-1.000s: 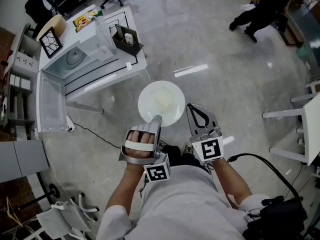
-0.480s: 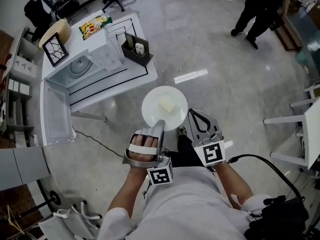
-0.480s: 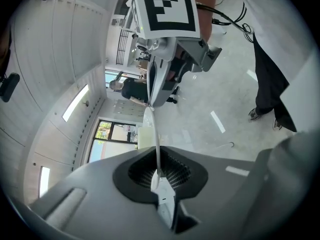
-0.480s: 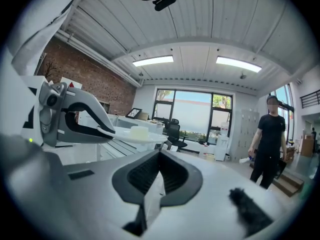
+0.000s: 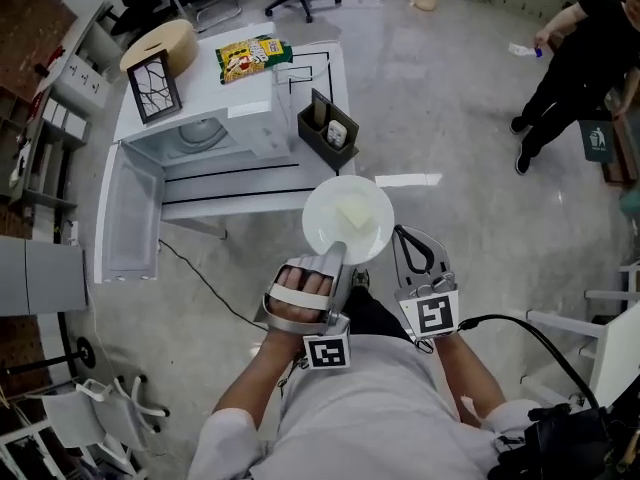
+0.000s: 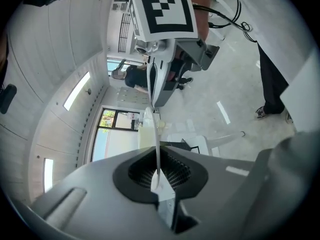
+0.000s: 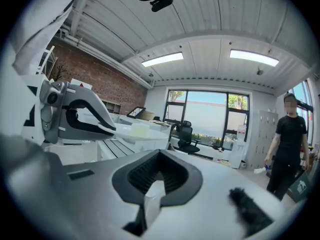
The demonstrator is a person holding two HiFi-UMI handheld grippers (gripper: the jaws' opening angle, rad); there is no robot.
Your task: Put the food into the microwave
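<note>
A white plate (image 5: pixel 350 218) carries a pale yellow block of food (image 5: pixel 353 211). My left gripper (image 5: pixel 337 249) is shut on the plate's near rim and holds it level, just off the front edge of the white table (image 5: pixel 260 173). In the left gripper view the plate (image 6: pixel 156 154) shows edge-on, pinched between the jaws. My right gripper (image 5: pixel 402 234) hangs beside the plate on its right, shut and empty. The white microwave (image 5: pixel 205 128) stands on the table to the left, and its door (image 5: pixel 130 218) hangs wide open.
On the table are a black holder box (image 5: pixel 328 126), a yellow snack bag (image 5: pixel 250 56), a framed picture (image 5: pixel 157 86) and a round wooden box (image 5: pixel 160 43). A person in black (image 5: pixel 572 48) stands at far right. A cable (image 5: pixel 200 273) crosses the floor.
Both grippers and the plate have come closer to the table. The plate now sits at the table's front edge, and the microwave is nearer. The person in black has shifted right.
</note>
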